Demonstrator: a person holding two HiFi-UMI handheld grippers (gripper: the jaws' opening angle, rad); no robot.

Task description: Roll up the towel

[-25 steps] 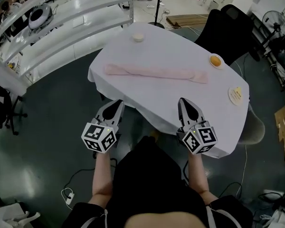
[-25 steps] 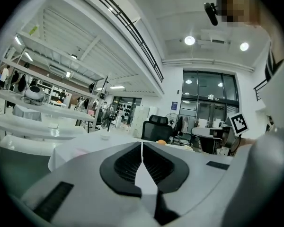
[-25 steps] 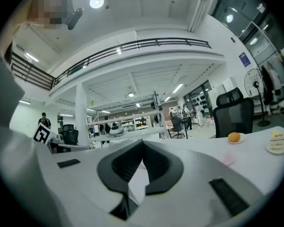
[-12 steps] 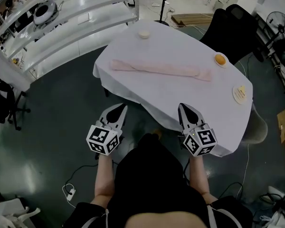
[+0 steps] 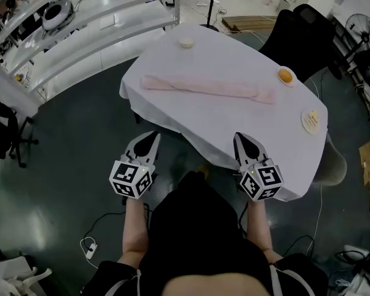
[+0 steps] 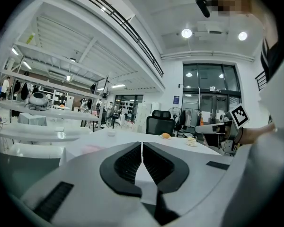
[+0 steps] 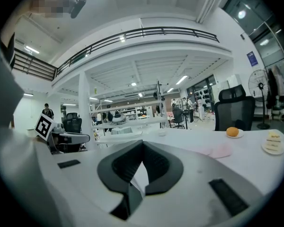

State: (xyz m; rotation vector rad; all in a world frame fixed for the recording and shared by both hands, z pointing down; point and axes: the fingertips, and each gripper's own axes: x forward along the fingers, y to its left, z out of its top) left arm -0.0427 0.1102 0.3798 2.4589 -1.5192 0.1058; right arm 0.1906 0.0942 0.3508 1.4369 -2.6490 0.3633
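A long pink towel [image 5: 206, 89], folded into a narrow strip, lies flat across the white-clothed table [image 5: 172, 123]. My left gripper [image 5: 152, 137] hangs below the table's near edge, left of the person's body, jaws shut with nothing in them. My right gripper [image 5: 240, 139] sits at the near edge, also shut and empty. Both point toward the table, well short of the towel. In the left gripper view the towel [image 6: 91, 149] shows as a faint pink patch; in the right gripper view the towel [image 7: 217, 150] shows just right of the jaws.
On the table stand a small white dish [image 5: 185, 42] at the far side, a plate with an orange item [image 5: 286, 76] and a plate with cake [image 5: 311, 121] at the right. A black office chair [image 5: 302, 29] stands behind, white shelving [image 5: 80, 36] at left.
Both grippers have sunk slightly and stay shut. The head view has shifted a little, so the table sits a bit higher and to the right. The towel has not moved.
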